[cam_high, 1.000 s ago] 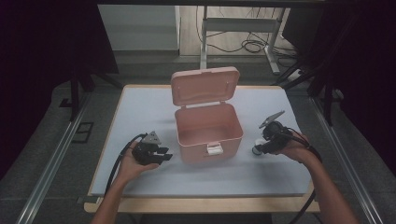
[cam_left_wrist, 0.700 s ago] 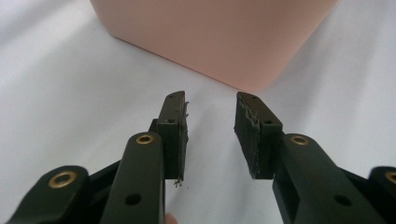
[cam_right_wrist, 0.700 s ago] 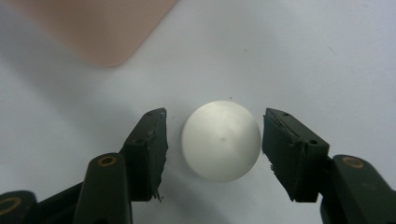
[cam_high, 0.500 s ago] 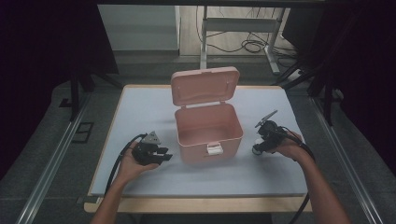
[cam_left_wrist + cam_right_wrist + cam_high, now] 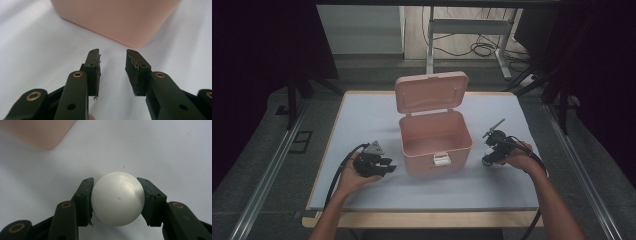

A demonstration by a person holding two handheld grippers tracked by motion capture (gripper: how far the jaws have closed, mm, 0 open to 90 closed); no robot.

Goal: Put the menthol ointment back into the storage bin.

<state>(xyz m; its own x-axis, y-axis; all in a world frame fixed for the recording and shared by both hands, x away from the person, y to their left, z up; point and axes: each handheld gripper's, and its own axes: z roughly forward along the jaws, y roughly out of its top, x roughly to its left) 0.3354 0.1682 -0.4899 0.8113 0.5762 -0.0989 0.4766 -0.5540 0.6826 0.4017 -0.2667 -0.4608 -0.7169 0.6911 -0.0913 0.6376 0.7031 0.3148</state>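
Fingers of the right gripper [image 5: 117, 200], just closing, clasp the white ball [image 5: 117, 198] beside the pink box [image 5: 436, 142]; left gripper [image 5: 112, 67] gapes.

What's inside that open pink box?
The pink box looks empty in the high view: bare pink walls and floor. Its front wall hides the nearest strip of floor.

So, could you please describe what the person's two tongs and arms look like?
Both are black two-jaw tools. The left tongs carry a grey three-cornered plate on top and trail a black cable; the right tongs have brass-coloured rivets on the jaw links and flat dark pads, also with a black cable. The forearms are bare, no sleeves.
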